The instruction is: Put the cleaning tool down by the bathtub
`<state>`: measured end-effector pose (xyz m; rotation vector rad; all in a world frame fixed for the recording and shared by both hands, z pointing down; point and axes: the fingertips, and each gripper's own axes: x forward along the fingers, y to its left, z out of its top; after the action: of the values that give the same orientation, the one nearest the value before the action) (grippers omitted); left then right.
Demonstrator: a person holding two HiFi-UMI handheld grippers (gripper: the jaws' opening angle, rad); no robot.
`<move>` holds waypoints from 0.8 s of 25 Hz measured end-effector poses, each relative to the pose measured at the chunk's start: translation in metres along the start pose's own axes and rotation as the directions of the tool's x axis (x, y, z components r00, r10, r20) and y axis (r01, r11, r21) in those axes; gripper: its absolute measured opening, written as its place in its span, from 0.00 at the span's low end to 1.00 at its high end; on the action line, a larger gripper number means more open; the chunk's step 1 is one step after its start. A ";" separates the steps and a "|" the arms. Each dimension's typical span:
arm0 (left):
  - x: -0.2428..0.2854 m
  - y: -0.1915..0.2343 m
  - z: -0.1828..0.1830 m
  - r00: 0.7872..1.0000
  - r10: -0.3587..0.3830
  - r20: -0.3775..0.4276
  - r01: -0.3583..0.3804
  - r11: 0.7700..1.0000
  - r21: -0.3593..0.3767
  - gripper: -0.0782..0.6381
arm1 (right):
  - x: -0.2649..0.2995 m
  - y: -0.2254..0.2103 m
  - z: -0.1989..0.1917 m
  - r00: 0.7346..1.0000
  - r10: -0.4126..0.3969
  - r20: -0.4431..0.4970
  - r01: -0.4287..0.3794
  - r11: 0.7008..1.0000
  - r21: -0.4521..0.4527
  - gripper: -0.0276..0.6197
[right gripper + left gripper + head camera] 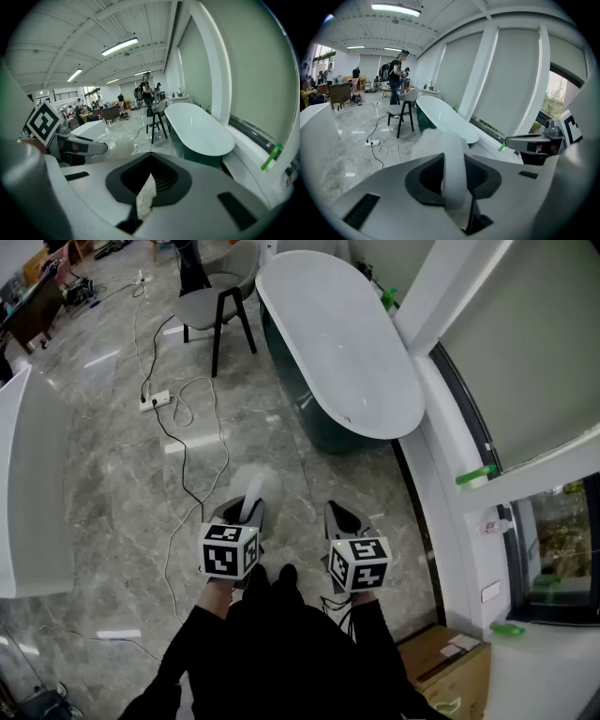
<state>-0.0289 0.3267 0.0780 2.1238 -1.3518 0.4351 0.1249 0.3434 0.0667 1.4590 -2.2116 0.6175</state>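
Approach phase, duster-like cleaning tool (453,161) clamped by white handle (455,180) in left gripper (247,509), fluffy head (254,484) over floor (112,484) well short of bathtub (337,343); right gripper (339,517) closed on nothing; next, probably, needs walking closer, lowering, then releasing.

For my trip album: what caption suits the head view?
Left gripper holding a fluffy white cleaning tool, with the white bathtub ahead.

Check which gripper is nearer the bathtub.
Right. The right gripper sits just below the near end of the bathtub in the head view; the left gripper, holding the cleaning tool, is further off, lower left.
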 end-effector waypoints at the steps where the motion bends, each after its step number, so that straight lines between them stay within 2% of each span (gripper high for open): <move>1: 0.000 0.000 -0.001 1.000 -0.002 0.000 0.002 1.000 -0.002 0.24 | 0.000 0.000 -0.001 1.000 0.001 -0.002 -0.001 1.000 -0.002 0.04; 14: 0.002 0.002 -0.004 1.000 0.020 0.003 -0.020 1.000 -0.018 0.24 | -0.001 -0.003 -0.001 0.999 0.041 0.017 -0.041 0.999 -0.020 0.04; 20: 0.008 -0.007 0.009 0.999 0.024 0.022 -0.024 1.000 -0.007 0.24 | -0.008 -0.017 -0.006 0.999 0.049 0.013 -0.049 0.999 -0.005 0.04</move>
<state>-0.0195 0.3178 0.0735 2.1151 -1.3908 0.4172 0.1439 0.3473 0.0690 1.4141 -2.2634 0.6193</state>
